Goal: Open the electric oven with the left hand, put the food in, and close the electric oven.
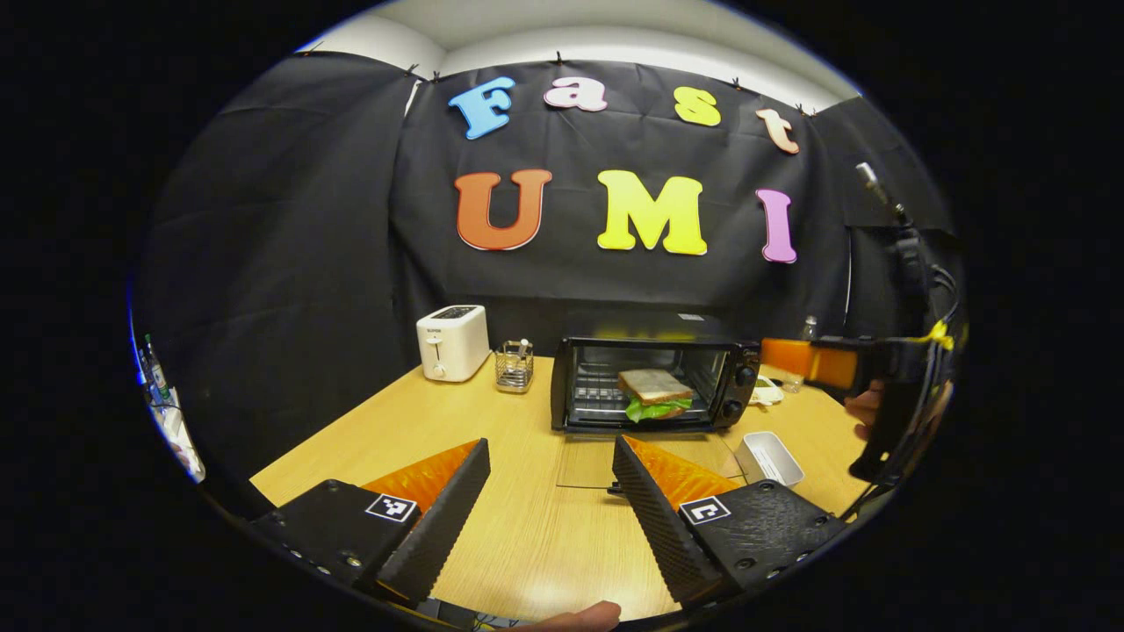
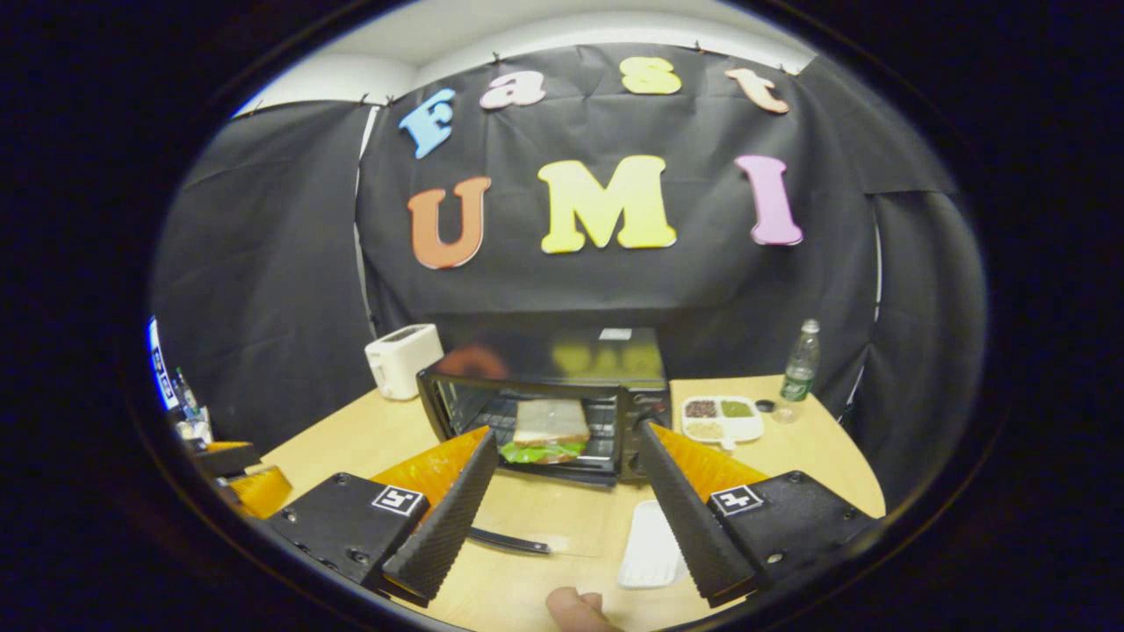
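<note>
The sandwich [image 1: 654, 392] already lies on the rack inside the electric oven [image 1: 650, 369], straight ahead of the left claw [image 1: 549, 491], and the glass door [image 1: 645, 461] hangs open, folded down flat toward the bench [image 1: 518, 535] just beyond that claw's tips. Both claws are spread wide and pinch nothing: the left claw hovers low over the bench short of the door, and the right claw [image 2: 562, 500] hangs back in front of the oven with the door's handle [image 2: 509, 541] lying between and just past its tips. What is left, by my reading, is closing the door, and that is where trouble could come. The sandwich sits near the front edge of the rack with its lettuce overhanging, so a door swung up fast could catch the leaf or nudge the bread. The door is clear glass and hard to judge by eye; a claw coming in too low could scrape the bench or slip under the pane instead of catching its edge. The white tray [image 1: 768, 456] stands on the bench just right of the left claw, close to the door's corner, and could be knocked during the lift. Pushing hard on closing might also shove the light oven backward toward the toaster [image 1: 452, 342].
</note>
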Demonstrator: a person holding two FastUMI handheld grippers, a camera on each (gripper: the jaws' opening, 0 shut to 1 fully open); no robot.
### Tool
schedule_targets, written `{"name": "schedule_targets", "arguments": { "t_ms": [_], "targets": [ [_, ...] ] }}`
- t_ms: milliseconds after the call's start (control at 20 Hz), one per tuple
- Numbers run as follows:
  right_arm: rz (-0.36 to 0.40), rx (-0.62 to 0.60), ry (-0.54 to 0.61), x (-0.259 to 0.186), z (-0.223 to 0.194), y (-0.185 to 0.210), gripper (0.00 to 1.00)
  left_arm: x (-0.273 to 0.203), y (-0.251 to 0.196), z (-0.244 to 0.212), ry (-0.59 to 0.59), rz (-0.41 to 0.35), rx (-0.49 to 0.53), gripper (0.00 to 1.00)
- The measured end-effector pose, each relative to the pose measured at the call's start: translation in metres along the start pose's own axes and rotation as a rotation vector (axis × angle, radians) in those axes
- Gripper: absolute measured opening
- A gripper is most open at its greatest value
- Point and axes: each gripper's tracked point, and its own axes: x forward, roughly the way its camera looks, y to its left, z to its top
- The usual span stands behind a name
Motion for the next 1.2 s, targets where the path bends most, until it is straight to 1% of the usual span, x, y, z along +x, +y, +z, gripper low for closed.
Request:
{"name": "schedule_targets", "arguments": {
  "t_ms": [150, 200, 250, 400, 500, 600, 650, 700, 750, 800, 950, 1200],
  "targets": [
    [-0.035, 0.015, -0.100, -0.038, 0.032, -0.030, 0.95, 0.019, -0.023, -0.017, 0.061, -0.033, 0.014, 0.93],
    [-0.049, 0.019, -0.136, -0.052, 0.042, -0.040, 1.00, 0.026, -0.032, -0.024, 0.083, -0.044, 0.024, 0.93],
    [-0.062, 0.020, -0.168, -0.067, 0.050, -0.049, 0.95, 0.032, -0.041, -0.032, 0.106, -0.056, 0.035, 0.93],
    [-0.090, -0.009, -0.268, -0.102, 0.075, -0.072, 0.95, 0.050, -0.065, -0.057, 0.172, -0.083, 0.065, 0.93],
    [-0.141, -0.032, -0.309, -0.126, 0.081, -0.094, 0.94, 0.062, -0.077, -0.075, 0.223, -0.094, 0.075, 0.93],
    [-0.197, -0.022, -0.345, -0.143, 0.085, -0.118, 0.94, 0.070, -0.087, -0.091, 0.271, -0.095, 0.081, 0.94],
    [-0.205, -0.009, -0.347, -0.147, 0.082, -0.123, 0.94, 0.074, -0.092, -0.099, 0.294, -0.098, 0.086, 0.95],
    [-0.214, 0.007, -0.338, -0.150, 0.077, -0.130, 1.00, 0.077, -0.098, -0.109, 0.325, -0.109, 0.082, 0.95],
    [-0.221, 0.025, -0.333, -0.152, 0.073, -0.138, 0.95, 0.077, -0.104, -0.118, 0.353, -0.117, 0.075, 0.95],
    [-0.222, 0.036, -0.338, -0.156, 0.073, -0.143, 0.94, 0.075, -0.110, -0.123, 0.365, -0.124, 0.073, 0.95],
    [-0.242, 0.029, -0.345, -0.158, 0.071, -0.158, 0.94, 0.081, -0.117, -0.132, 0.388, -0.129, 0.095, 0.94],
    [-0.245, 0.009, -0.356, -0.159, 0.074, -0.167, 0.95, 0.092, -0.126, -0.143, 0.427, -0.120, 0.096, 0.95]
  ]
}}
